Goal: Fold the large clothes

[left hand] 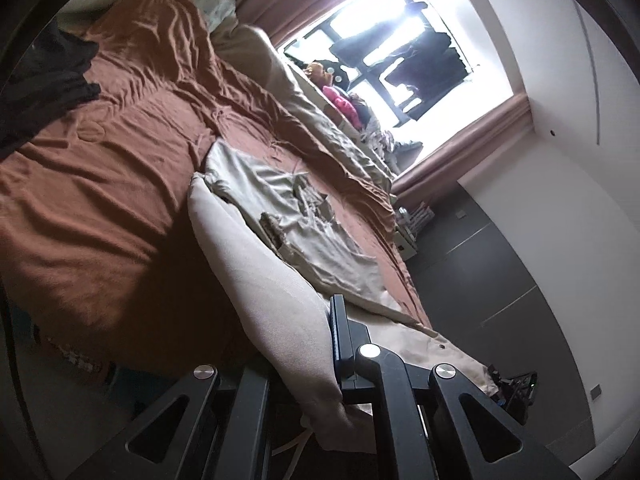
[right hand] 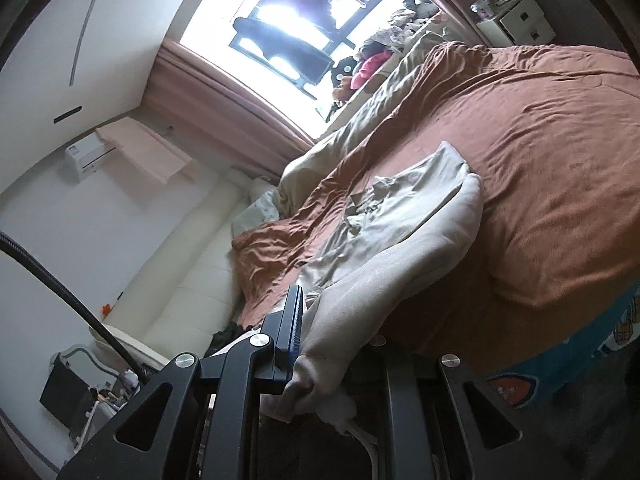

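A large beige garment lies across the rust-brown bed cover, with its near edge lifted off the bed. My left gripper is shut on that edge; the cloth runs between its fingers and hides one of them. In the right wrist view the same garment stretches from the bed to my right gripper, which is shut on a bunched beige fold with a white drawstring hanging below. My other gripper shows at the garment's far corner in the left wrist view.
A dark garment lies on the bed's far corner. A beige duvet is bunched along the window side, with stuffed toys on the sill. A white bedside cabinet and a cream headboard border the bed.
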The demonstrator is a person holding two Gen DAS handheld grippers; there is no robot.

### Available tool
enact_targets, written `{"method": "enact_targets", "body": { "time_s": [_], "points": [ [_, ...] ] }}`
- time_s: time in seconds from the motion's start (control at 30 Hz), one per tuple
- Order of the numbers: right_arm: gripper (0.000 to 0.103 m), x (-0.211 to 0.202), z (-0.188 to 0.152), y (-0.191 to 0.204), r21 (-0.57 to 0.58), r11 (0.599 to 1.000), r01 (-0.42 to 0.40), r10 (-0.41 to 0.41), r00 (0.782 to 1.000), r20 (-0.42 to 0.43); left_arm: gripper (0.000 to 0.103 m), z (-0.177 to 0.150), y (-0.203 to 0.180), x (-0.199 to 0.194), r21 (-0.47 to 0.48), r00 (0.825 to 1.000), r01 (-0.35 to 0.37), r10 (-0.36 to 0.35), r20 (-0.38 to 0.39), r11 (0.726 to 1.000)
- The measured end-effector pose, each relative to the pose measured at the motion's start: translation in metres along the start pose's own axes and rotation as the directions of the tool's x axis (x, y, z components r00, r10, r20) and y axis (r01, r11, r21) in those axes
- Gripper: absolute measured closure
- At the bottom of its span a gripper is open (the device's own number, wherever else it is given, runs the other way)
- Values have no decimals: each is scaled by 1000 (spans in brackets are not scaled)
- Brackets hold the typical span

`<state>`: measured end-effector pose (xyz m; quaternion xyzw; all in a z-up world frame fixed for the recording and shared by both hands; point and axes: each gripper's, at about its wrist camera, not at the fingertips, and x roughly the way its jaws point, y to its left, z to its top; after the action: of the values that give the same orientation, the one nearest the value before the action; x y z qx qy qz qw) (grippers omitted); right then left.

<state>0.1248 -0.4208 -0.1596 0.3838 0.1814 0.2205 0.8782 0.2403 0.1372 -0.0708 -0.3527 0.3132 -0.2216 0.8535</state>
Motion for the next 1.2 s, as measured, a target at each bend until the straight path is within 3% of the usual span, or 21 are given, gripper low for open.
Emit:
{"method": "enact_targets", "body": {
  "time_s": [0.47,0.87,1.0,1.2],
  "points": [
    [91,-64,-28,15,-42,998,-56,58,998,40,97,-42,-39,-89,89,995,40,-47,82,995],
    [91,-65,-40,3,-51,998,-32,33,999,16,97,-79,-29,-101,94,998,4,-11,67,996],
    [91,-59,-30,6,-44,999,-20,20,1000,10,97,-69,-30,-95,104,999,1,-6,49,995],
    [91,-47,0,21,-59,998,-13,15,999,34,97,-26,-53,-77,142,999,16,-23,46,990]
  ]
}}
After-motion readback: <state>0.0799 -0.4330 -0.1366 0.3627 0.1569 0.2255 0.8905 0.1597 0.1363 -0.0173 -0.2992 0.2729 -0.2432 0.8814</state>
